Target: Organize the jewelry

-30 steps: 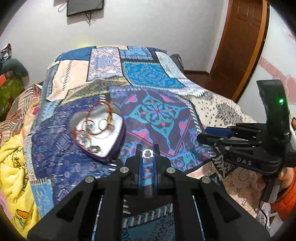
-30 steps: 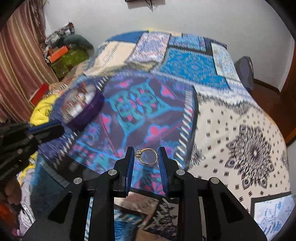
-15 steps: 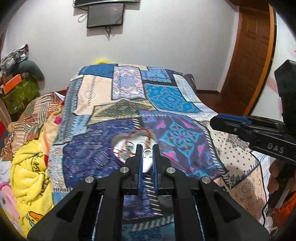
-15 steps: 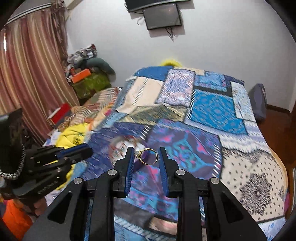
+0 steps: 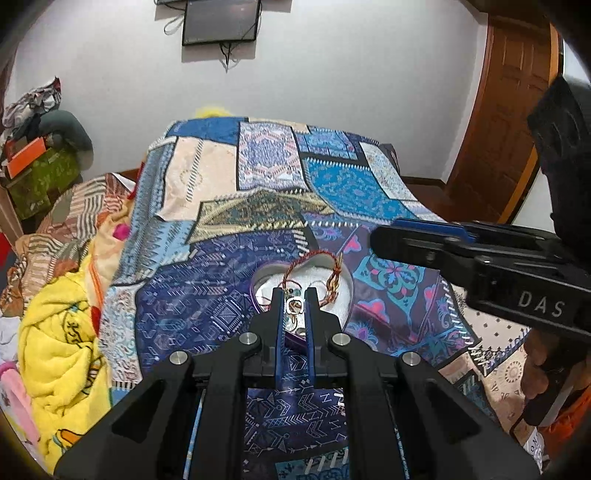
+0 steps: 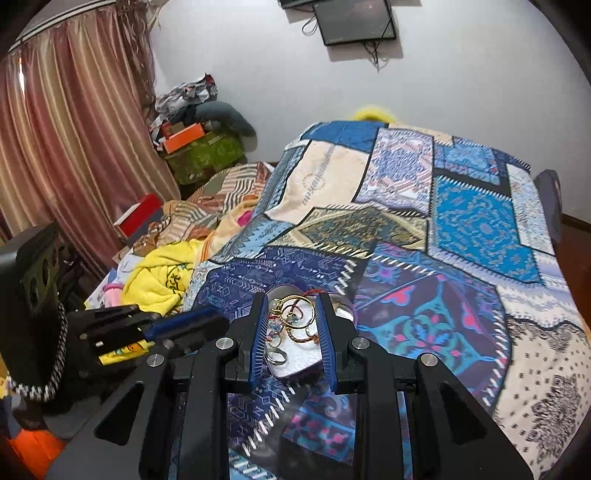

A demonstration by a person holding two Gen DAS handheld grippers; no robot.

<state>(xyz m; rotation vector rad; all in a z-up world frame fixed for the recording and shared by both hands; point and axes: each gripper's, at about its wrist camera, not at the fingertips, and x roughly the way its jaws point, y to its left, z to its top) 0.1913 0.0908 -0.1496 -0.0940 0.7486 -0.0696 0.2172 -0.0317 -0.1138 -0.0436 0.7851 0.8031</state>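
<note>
Both grippers have been carried back over the heart-shaped tin, which lies directly beneath the gold ring pinched in the right gripper and the small silver ring clamped in the left gripper.

Two tongs, one heart-shaped tin, one wall screen

Left gripper jaws nearly closed, right gripper jaws narrowly parted

Gold ring over heart-shaped tin
</note>
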